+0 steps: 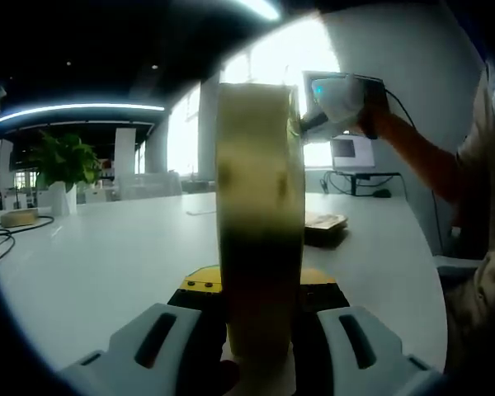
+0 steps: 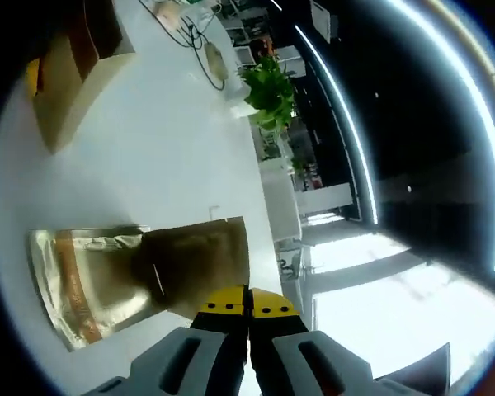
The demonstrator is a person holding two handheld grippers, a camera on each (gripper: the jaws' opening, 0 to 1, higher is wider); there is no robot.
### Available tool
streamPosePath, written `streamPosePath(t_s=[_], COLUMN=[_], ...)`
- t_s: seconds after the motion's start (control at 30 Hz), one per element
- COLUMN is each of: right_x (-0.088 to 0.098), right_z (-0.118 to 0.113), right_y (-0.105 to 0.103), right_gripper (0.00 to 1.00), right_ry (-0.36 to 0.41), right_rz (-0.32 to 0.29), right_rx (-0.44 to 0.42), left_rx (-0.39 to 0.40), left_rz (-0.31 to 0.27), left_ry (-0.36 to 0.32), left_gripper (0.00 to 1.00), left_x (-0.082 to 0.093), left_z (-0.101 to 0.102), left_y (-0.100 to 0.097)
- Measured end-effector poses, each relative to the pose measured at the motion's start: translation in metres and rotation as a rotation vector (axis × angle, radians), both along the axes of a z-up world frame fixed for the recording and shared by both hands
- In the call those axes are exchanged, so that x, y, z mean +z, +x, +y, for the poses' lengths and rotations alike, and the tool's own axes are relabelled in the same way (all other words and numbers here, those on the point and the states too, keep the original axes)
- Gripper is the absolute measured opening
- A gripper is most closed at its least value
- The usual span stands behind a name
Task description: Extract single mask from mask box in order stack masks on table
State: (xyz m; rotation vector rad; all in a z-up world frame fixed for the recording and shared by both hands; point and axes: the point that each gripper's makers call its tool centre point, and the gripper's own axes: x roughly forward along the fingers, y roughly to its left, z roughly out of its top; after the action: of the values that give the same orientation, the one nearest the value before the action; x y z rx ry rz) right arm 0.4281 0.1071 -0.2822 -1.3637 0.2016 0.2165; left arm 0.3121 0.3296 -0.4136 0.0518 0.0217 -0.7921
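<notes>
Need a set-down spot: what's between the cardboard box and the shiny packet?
Bare white table, in the right gripper view, between the cardboard box and the shiny packet.

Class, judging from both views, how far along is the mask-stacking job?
Done: one gold packet lies on the table. In hand: the left gripper clamps the mask box upright; the right gripper is shut, with a brown packet at its tips, grip unclear. Left: more masks to extract and stack.

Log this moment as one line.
left gripper: shut on box | right gripper: shut on mask packet | table: second packet lying flat
</notes>
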Motion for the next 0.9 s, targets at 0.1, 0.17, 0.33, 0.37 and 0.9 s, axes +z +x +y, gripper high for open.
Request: streamPosePath(t_s=[0.1,0.17,0.33,0.37,0.9], right_x=[-0.002,-0.005,-0.014,-0.017,-0.077], right_z=[0.002,0.004,0.004,0.004,0.003], right_y=[-0.012,-0.021,-0.04,-0.044,-0.091], right_gripper=[0.0,0.0,0.0,0.0,0.0], right_ry=[0.002,0.014,0.004,0.001,0.041], right_rz=[0.011,0.024,0.049,0.055,0.199], right_rx=[0.012,0.024,0.048,0.051,0.102], left_rx=[0.0,0.0,0.0,0.0,0.002], left_rz=[0.0,0.0,0.0,0.0,-0.001], left_ry=[0.0,0.0,0.0,0.0,0.002], left_gripper=[0.2,0.2,0.2,0.2,0.2], left_x=[0.0,0.0,0.0,0.0,0.0], left_z=[0.0,0.0,0.0,0.0,0.0], left_y=[0.0,0.0,0.0,0.0,0.001])
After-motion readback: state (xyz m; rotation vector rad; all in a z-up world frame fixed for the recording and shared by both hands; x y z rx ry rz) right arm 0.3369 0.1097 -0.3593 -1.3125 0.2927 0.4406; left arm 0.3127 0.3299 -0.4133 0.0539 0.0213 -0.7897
